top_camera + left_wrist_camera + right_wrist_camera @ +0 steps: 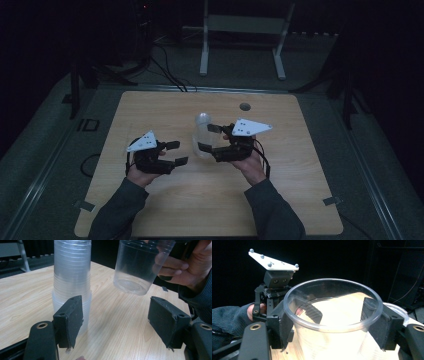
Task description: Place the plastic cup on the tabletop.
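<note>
A tall stack of clear plastic cups [72, 277] stands on the wooden table [150, 110], and it is the pale column [202, 120] in the high view. Beside it, one clear cup [140, 267] hangs tilted above the tabletop. My right gripper [332, 322] is shut on that cup [332, 315], one pad on each side just under the rim. In the high view the right gripper [209, 138] is mid-table. My left gripper [116, 322] stands open and empty, facing the stack from the left [177, 153].
A round cable hole [244, 106] lies near the table's far edge. A white frame stand [240, 35] and cables are on the dark floor beyond. The person's right hand [185, 267] is close behind the held cup.
</note>
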The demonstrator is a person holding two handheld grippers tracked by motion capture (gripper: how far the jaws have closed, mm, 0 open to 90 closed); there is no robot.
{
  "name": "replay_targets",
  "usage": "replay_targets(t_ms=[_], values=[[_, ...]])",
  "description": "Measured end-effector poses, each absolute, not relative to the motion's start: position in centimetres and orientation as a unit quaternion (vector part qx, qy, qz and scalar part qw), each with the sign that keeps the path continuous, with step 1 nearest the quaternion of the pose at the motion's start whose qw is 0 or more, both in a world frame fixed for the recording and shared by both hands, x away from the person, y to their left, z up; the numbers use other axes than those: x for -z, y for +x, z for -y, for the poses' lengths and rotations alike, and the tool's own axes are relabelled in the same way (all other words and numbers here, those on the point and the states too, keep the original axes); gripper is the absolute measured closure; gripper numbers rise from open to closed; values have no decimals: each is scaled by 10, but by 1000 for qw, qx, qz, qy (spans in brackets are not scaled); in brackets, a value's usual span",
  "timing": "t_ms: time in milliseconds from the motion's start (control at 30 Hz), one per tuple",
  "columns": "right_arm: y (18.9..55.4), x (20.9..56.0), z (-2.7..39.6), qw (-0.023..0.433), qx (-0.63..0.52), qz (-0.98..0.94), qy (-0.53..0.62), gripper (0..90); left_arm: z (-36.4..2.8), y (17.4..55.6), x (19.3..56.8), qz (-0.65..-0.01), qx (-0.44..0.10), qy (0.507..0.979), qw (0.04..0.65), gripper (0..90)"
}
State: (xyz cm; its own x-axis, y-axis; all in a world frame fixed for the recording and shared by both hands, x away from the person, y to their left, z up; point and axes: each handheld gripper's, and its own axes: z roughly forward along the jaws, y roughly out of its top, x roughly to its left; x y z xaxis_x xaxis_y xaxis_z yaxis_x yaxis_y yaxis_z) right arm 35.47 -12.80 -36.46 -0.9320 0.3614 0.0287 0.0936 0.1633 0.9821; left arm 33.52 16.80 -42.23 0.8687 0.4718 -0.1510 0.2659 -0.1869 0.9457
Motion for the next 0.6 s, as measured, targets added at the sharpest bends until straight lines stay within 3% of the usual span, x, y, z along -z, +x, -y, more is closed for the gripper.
replay_targets(t_ms=[600], values=[[354, 368, 144, 117, -630, -750, 166, 279, -169, 336, 422, -242, -87, 766, 590, 285]])
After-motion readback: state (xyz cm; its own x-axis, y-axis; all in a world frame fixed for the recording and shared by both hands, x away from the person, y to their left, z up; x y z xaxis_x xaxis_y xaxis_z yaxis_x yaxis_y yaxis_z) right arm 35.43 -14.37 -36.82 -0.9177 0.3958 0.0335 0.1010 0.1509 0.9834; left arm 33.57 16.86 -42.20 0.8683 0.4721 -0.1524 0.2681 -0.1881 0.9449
